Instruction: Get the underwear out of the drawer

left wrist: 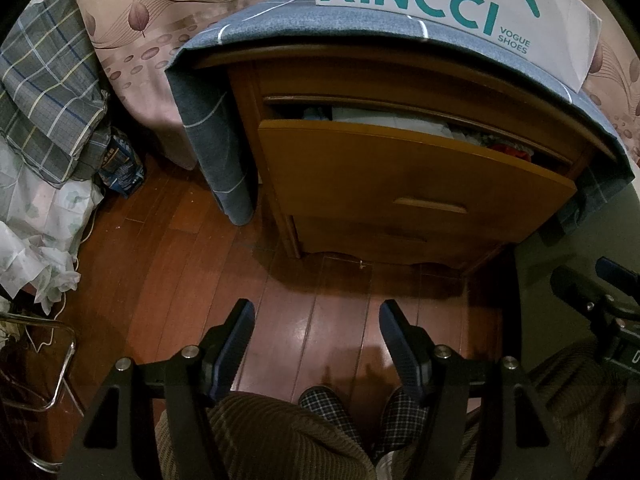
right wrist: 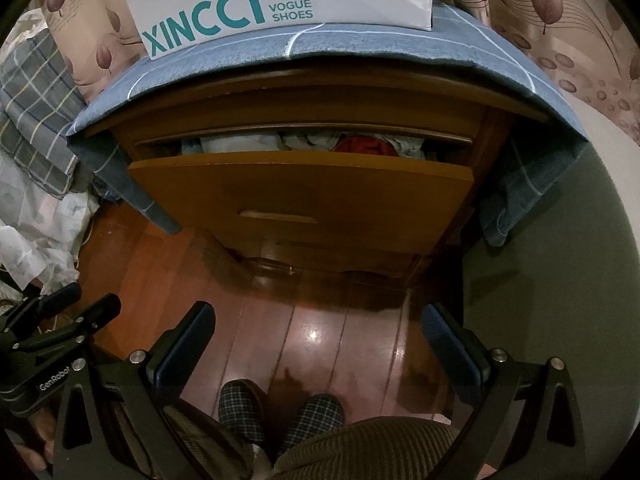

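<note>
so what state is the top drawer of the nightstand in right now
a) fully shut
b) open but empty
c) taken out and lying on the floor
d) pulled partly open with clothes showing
d: the top drawer stands partly pulled out, with white and red clothes showing in the gap behind its front.

Left tool and right tool: black angular frames with silver screw heads and dark blue ribbed pads. One frame is marked "GenRobot" in white lettering. The person wears brown corduroy trousers and dark plaid slippers.
</note>
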`<state>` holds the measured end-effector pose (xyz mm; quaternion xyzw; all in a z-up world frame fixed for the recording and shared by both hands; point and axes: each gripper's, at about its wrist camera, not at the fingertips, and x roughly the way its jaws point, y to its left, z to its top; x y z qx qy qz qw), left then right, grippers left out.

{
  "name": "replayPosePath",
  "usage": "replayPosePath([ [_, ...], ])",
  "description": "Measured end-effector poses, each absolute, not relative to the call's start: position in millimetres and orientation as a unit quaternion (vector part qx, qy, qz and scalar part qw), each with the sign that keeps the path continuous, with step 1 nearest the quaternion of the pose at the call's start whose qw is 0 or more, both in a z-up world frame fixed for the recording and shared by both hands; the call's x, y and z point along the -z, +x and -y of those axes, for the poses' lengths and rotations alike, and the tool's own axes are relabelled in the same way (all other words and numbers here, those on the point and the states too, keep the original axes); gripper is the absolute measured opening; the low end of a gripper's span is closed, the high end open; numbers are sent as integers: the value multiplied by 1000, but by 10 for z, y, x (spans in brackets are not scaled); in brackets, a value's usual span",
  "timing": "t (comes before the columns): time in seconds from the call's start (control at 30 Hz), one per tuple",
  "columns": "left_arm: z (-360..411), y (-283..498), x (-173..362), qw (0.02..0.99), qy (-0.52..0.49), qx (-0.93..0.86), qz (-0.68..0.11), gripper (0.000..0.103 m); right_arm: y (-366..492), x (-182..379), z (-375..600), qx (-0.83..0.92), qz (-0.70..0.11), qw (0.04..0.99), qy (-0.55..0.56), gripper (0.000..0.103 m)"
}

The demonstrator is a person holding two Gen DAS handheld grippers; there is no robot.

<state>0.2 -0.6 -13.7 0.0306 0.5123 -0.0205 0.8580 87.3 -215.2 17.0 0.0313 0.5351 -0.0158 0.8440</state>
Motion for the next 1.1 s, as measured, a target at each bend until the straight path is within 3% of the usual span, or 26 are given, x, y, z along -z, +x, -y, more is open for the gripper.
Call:
replayPosePath([
  [0.23,-57,29,127,854,12,26,-519,67,874,-177,2182,14,-535,844,40,102],
  [0.6,-530,455,204,809,-258,61,-524,67,868,-160,2297,12,-536,842,67,102],
  [1.1,-555,1181,501,761,-395,41,-514,68,864,-47,2583,26,-549,828,107,102],
])
